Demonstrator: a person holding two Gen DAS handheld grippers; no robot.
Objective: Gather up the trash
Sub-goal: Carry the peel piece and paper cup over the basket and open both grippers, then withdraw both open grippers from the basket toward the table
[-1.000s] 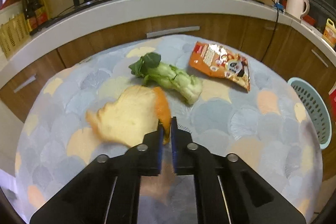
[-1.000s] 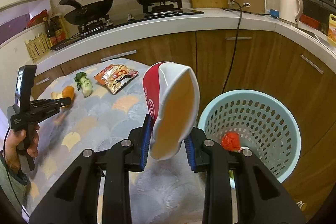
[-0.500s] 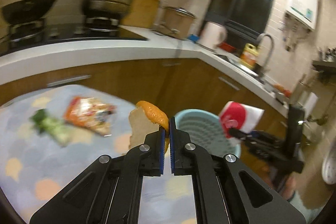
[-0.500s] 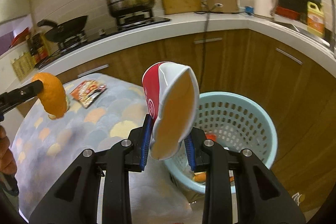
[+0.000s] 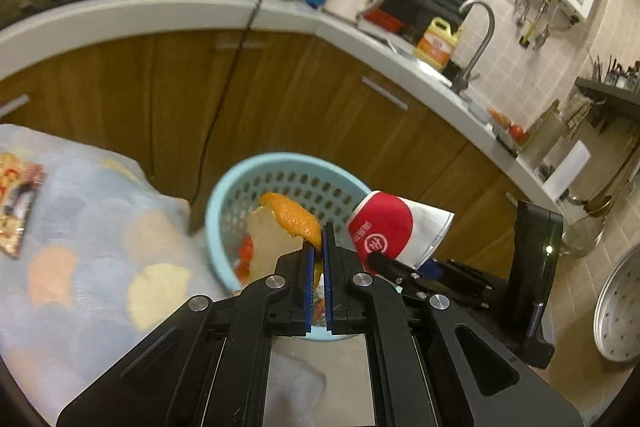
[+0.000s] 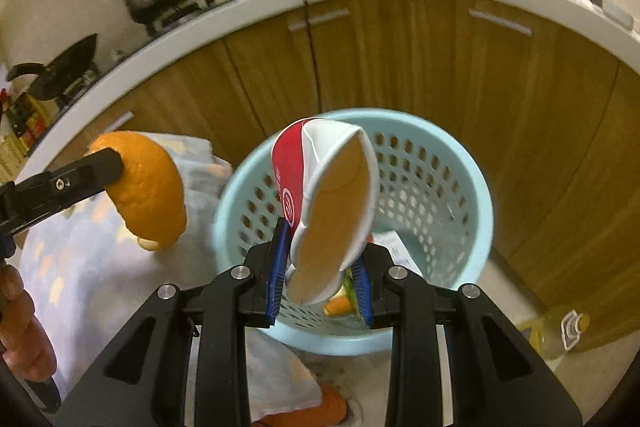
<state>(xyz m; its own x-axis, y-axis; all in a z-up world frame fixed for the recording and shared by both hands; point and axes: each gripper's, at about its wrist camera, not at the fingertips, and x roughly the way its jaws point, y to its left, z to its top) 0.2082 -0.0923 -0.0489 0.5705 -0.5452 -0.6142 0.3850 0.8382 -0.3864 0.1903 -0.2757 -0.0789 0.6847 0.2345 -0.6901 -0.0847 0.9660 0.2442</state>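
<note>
My left gripper is shut on an orange peel and holds it over the near rim of the light blue trash basket. The peel also shows in the right wrist view, hanging left of the basket. My right gripper is shut on a squashed red and white paper cup, held above the basket's near side. The cup also shows in the left wrist view. Scraps lie inside the basket.
A table with a pastel scale-pattern cloth stands left of the basket, with a snack wrapper on it. Wooden cabinets and a white counter curve behind the basket. A bottle stands on the floor at right.
Both grippers have swung from the table toward the basket. The peel and the cup now hang at the basket's rim instead of over the table.
</note>
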